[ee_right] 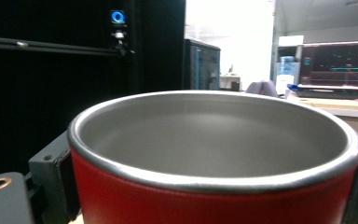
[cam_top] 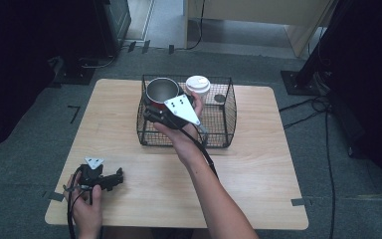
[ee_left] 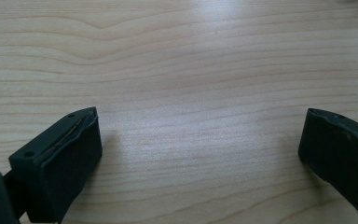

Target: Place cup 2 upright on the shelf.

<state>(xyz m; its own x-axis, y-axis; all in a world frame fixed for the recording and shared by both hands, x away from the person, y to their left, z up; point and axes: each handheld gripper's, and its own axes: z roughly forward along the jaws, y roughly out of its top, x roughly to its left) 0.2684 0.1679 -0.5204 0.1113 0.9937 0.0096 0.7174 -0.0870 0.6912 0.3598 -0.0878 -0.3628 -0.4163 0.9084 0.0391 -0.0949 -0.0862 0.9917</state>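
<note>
Here the desk [cam_top: 258, 164] is the largest thing, a pale wooden top with bare grain showing in the left gripper view. On it, toward twelve o'clock from its middle, stands a black wire basket [cam_top: 219, 134]. Inside the basket, at its one o'clock corner, a paper cup [cam_top: 198, 84] with a white lid stands upright. At the basket's eleven o'clock corner, a red mug [cam_top: 160, 90] with a steel lining sits upright between the right tongs [cam_top: 154, 110], whose jaws press its sides; in the right gripper view the mug [ee_right: 214, 186] has a black jaw tight against each flank. Whether the mug rests on the basket floor or hangs above it I cannot tell. The left tongs [cam_top: 117, 178] lie low at the desk's seven o'clock corner, jaws wide apart, nothing between them.
</note>
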